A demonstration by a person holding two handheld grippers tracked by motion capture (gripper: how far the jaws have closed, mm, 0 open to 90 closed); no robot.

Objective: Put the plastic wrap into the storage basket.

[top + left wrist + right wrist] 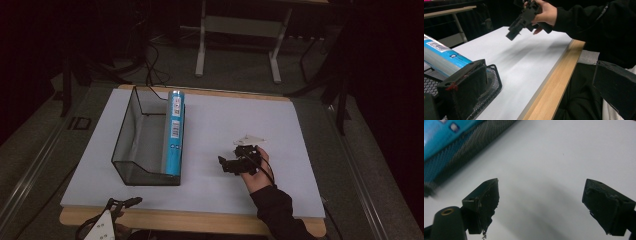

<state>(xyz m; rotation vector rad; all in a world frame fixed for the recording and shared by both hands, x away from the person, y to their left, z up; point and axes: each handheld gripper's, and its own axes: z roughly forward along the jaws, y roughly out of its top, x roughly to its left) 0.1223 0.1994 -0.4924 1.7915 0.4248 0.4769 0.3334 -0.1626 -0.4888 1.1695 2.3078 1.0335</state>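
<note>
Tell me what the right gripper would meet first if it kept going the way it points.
Likely the bare white tabletop, then the mesh basket holding the blue tube. The right gripper is open and empty; depth is uncertain.

1. Your basket (131, 150) is dark wire mesh, matt.
2. The tube (175, 131) in it looks like glossy blue plastic with paper labels.
3. Your surface (220, 125) is smooth, matt white, with a bare wood edge (200, 221).
4. Your right gripper (541, 202) has black jaws with rough, worn pads.
</note>
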